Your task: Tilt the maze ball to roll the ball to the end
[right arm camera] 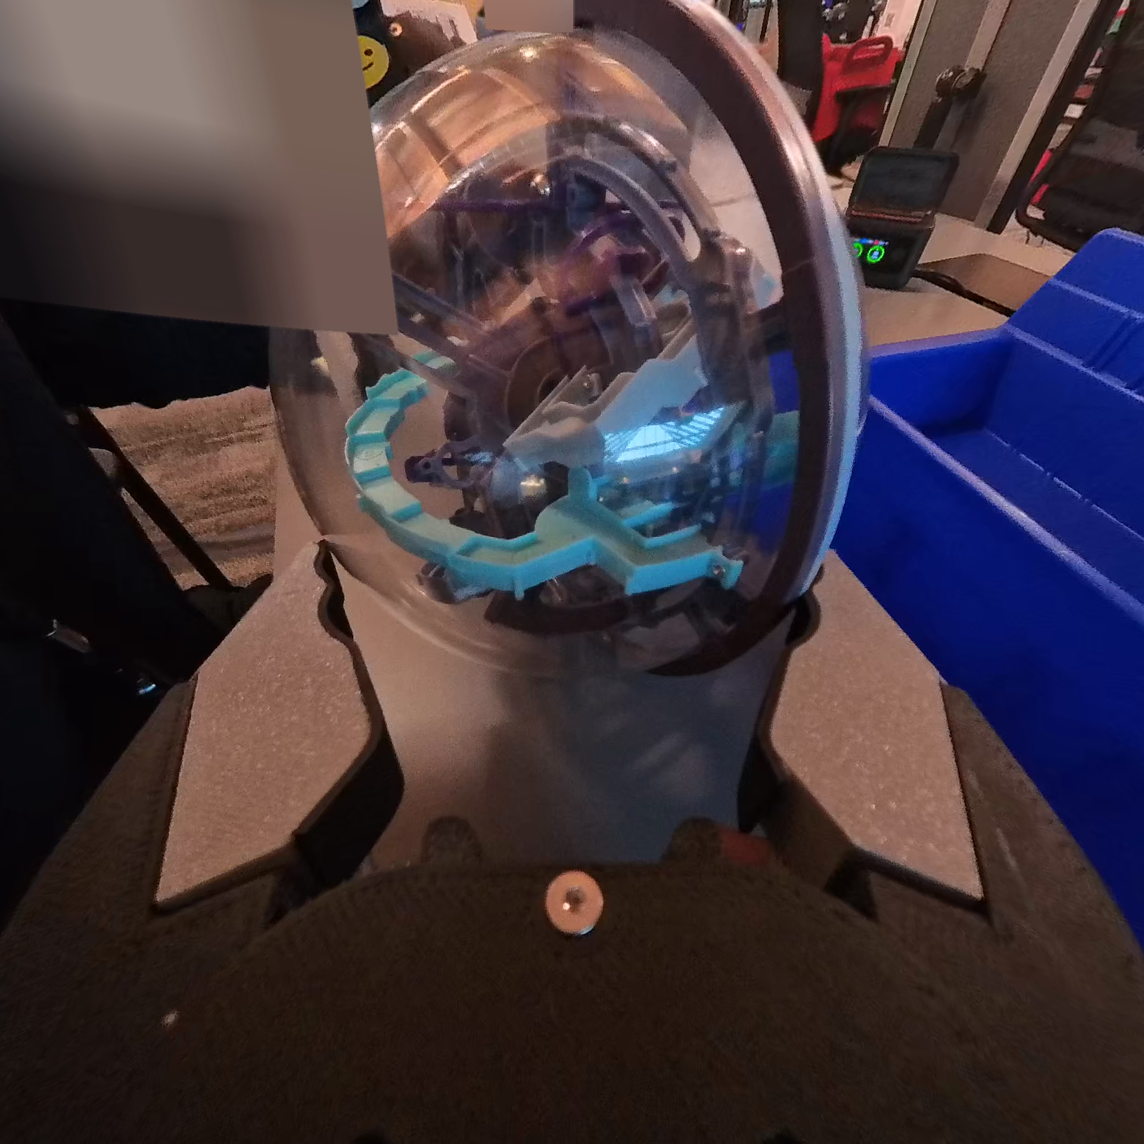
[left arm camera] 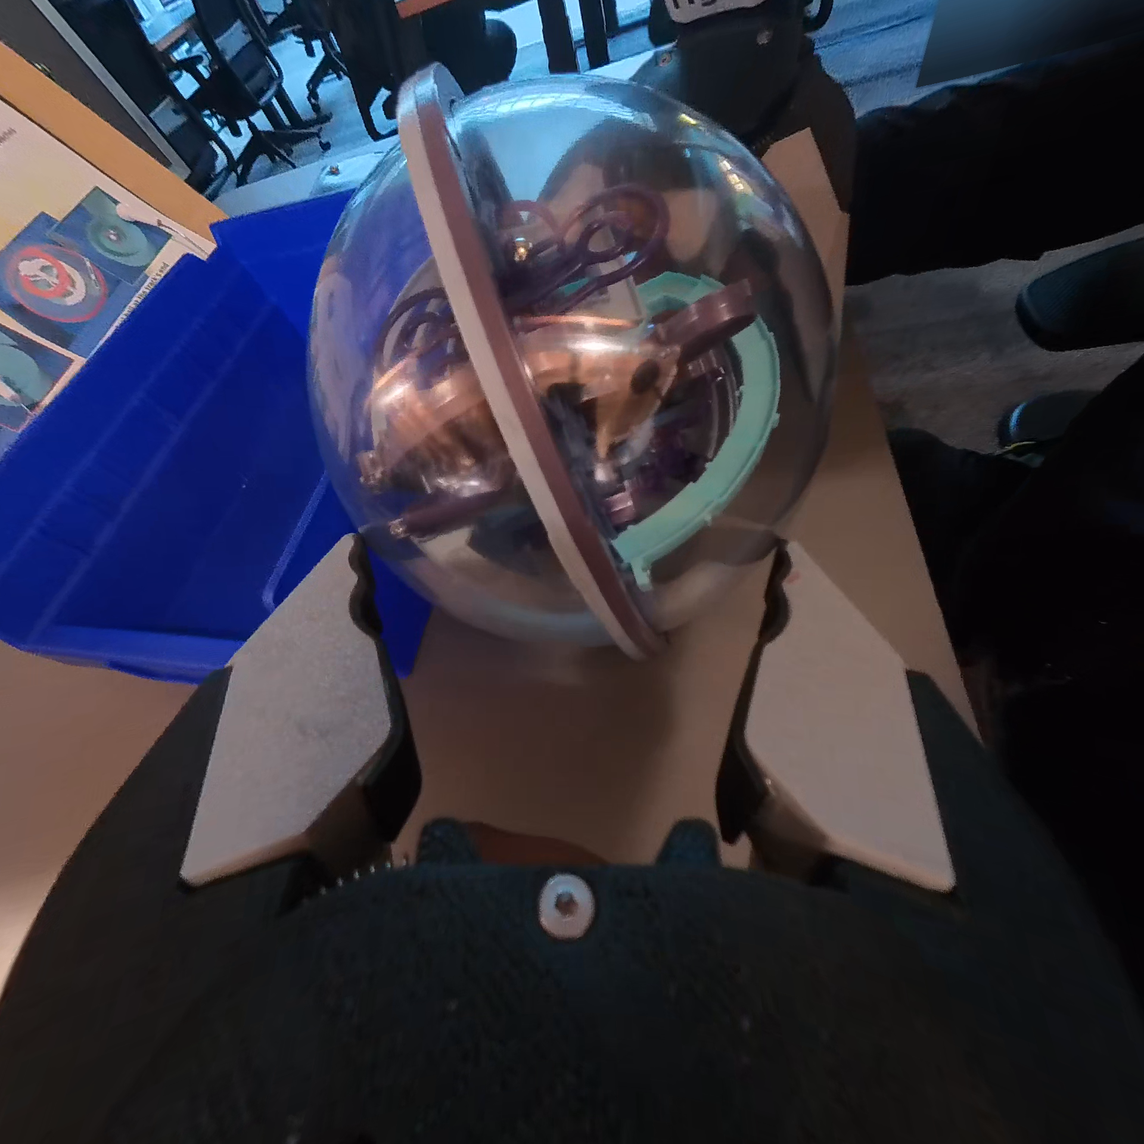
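Observation:
The maze ball (left arm camera: 576,346) is a clear sphere with a pale seam ring, purple wire tracks and a teal track inside. My left gripper (left arm camera: 571,557) is shut on it, its fingertips (left arm camera: 359,557) pressing the lower sides. In the right wrist view the maze ball (right arm camera: 557,371) fills the middle, and my right gripper (right arm camera: 564,585) is shut on it from the opposite side. A small shiny metal ball (right arm camera: 531,485) sits beside the grey ramp above the teal track (right arm camera: 433,538). The right gripper's body (left arm camera: 730,62) shows behind the sphere. The sphere is held just above the table (left arm camera: 557,743).
A blue plastic bin (left arm camera: 155,433) stands close on the left of the sphere; it also shows in the right wrist view (right arm camera: 1021,495). A printed sheet with pictures (left arm camera: 62,278) lies beyond it. A small device with green lights (right arm camera: 891,216) stands behind. Office chairs (left arm camera: 247,93) stand far off.

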